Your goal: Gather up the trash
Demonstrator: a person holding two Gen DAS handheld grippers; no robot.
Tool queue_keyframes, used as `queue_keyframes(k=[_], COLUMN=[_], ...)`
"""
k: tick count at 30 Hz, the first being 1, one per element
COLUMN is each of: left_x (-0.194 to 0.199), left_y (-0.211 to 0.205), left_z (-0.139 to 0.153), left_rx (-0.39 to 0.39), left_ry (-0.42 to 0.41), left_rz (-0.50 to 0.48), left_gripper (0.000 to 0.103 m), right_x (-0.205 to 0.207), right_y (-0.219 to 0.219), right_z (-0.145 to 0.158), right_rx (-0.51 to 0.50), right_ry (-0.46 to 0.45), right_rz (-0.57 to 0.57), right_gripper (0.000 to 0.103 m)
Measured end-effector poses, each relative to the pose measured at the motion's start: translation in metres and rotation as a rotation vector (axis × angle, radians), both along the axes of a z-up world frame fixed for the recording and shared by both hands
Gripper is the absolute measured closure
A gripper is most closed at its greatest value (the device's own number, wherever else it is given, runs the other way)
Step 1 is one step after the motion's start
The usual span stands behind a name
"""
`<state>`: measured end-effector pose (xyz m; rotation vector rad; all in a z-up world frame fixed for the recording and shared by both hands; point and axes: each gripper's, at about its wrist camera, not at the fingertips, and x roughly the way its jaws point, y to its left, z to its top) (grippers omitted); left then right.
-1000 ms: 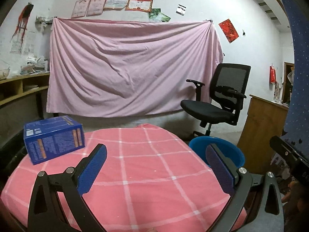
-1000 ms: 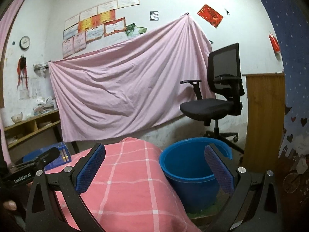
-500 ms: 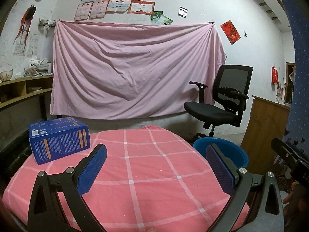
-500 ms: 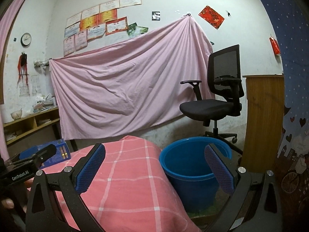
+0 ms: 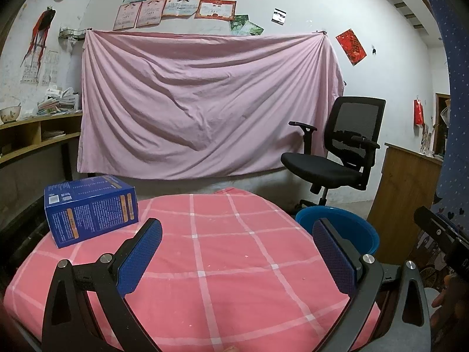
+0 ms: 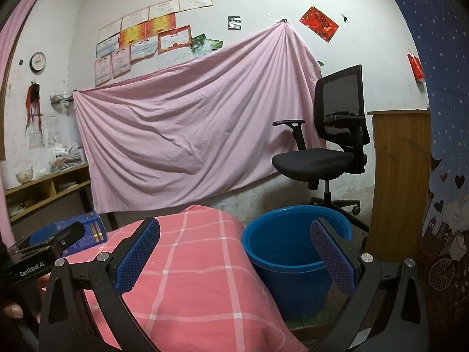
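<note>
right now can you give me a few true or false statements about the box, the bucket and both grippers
1. The blue cardboard box lies on the pink checked tablecloth. True.
2. The left gripper is shut on the box. False: it is open and empty, the box apart from it.
3. The round blue plastic bucket stands on the table. False: it stands on the floor beside it.
4. The right gripper is open. True.

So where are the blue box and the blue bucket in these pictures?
blue box [image 5: 91, 206]: left wrist view, on its printed front face.
blue bucket [image 6: 281, 259]: right wrist view, on its inner wall.
</note>
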<state>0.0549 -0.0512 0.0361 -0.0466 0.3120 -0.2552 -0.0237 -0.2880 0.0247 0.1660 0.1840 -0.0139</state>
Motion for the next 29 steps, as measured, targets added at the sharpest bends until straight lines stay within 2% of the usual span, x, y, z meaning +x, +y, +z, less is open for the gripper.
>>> queue_keyframes(k=[16,29], left_x=[0.0019,-0.0045], left_y=[-0.0004,-0.0011], left_z=[-0.0042,-0.0045], left_rx=[-0.004,0.009], left_ry=[0.011,-0.032], left_rz=[0.011,0.064], left_gripper=[0.002,0.002], right_x=[-0.0002,0.0023], right_y=[0.0022,0.0067], right_z=[-0.0019,-0.0081], right_rx=[0.002,0.000], right_ry=[0.004,0.014], right_rz=[-0.001,0.001], right_gripper=[0.000,0.000])
